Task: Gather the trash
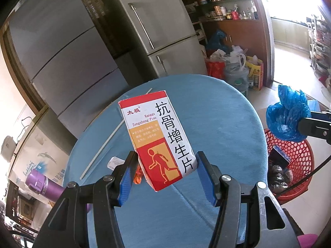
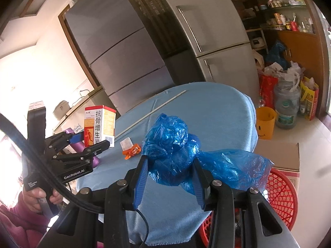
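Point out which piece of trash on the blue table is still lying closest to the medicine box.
The small white packet, flat on the blue table beside the medicine box. The orange wrapper lies just past it; the long white stick is farther back.

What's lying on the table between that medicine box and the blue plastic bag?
In the right wrist view, a small white packet and an orange wrapper lie on the blue tablecloth between the medicine box and the blue bag.

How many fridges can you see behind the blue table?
2. A dark grey fridge stands on the left, and a silver fridge with long handles stands to its right, both behind the table. Others could be hidden out of view.
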Motion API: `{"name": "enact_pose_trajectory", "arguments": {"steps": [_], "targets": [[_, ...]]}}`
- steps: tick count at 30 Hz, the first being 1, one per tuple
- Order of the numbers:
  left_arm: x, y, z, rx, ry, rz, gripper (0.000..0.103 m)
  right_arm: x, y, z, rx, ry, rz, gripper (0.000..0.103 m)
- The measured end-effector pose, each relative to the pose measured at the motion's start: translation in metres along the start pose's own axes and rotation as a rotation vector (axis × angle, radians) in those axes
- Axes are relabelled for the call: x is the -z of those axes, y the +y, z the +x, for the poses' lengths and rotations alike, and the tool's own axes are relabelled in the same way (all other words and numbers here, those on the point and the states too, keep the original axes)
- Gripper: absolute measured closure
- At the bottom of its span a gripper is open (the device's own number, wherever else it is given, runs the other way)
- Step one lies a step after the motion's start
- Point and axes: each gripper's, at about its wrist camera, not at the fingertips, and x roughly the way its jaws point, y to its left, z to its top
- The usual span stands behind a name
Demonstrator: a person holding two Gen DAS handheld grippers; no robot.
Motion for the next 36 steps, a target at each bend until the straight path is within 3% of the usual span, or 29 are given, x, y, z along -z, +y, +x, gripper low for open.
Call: {"name": "enact_pose_trajectory", "arguments": {"steps": [17, 21, 28, 30, 34, 36], "targets": [[-0.004, -0.025, 0.002, 0.032, -0.018, 0.065, 0.044, 0.008, -0.007, -0.014, 0.041, -0.007, 0.035, 0.06], [-0.001, -0.012, 0.007, 0.041, -0.019, 0.03, 0.044, 0.01, -0.013, -0.016, 0.049, -0.009, 0.047, 0.06], [0.026, 0.068, 0.037, 0.13, 0.087, -0.197, 0.042, 0.014, -0.024, -0.016, 0.066, -0.005, 0.077, 0.06], [0.039, 0.085, 0.049, 0.156, 0.126, -0.231, 0.03, 0.017, -0.027, -0.014, 0.069, 0.001, 0.087, 0.06], [0.06, 0.089, 0.072, 0.263, 0.19, -0.248, 0.029, 0.02, -0.031, -0.009, 0.081, 0.02, 0.101, 0.06], [0.073, 0.082, 0.088, 0.322, 0.271, -0.275, 0.028, 0.023, -0.031, -0.007, 0.086, 0.025, 0.104, 0.06]]}}
